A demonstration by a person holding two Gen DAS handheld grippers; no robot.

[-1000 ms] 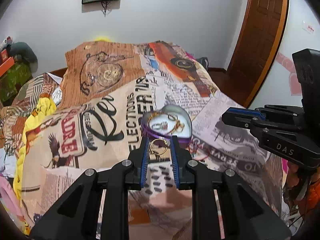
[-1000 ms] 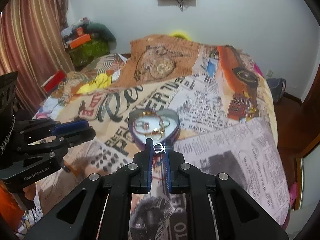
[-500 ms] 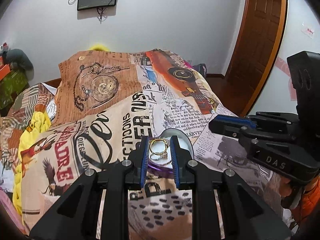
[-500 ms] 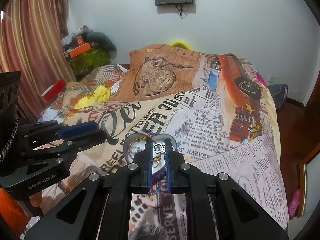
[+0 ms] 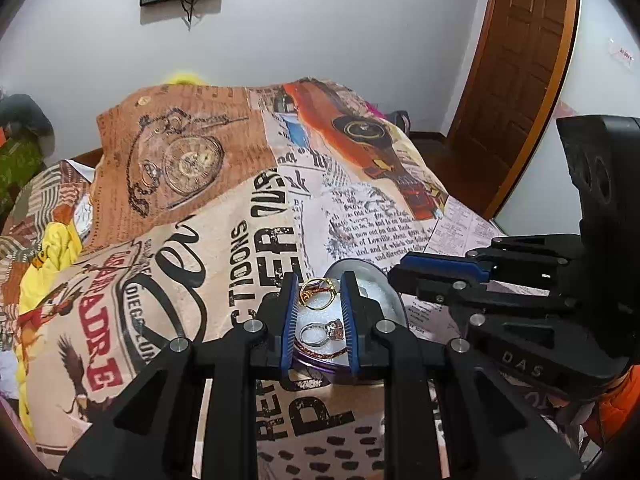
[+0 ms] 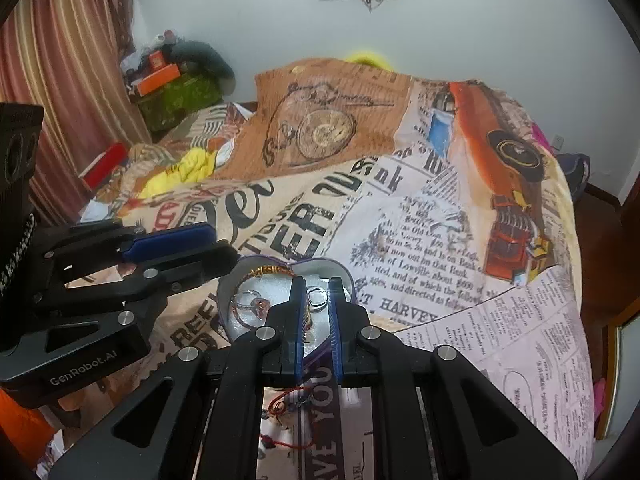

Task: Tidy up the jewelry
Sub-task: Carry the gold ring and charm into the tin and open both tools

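Note:
A heart-shaped purple box [image 5: 380,284] with a white lining sits on the printed bedspread; it also shows in the right wrist view [image 6: 340,274]. My left gripper [image 5: 318,284] is shut on a gold ring [image 5: 316,294] and holds it over the box. My right gripper [image 6: 316,294] is shut on a small silver ring [image 6: 316,296] over the same box. A silver ring with a pink stone [image 5: 324,330] lies inside; it also shows in the right wrist view [image 6: 252,306]. A gold bracelet [image 6: 266,270] lies along the box's far rim.
A red cord bracelet [image 6: 288,400] lies on the bedspread just in front of the box. Yellow cloth [image 6: 188,168] and clutter lie at the bed's far left. A wooden door [image 5: 516,72] stands at the right. The bed edge drops off to the right.
Both grippers have moved forward and down, from in front of the box to directly over it, each still holding its ring.

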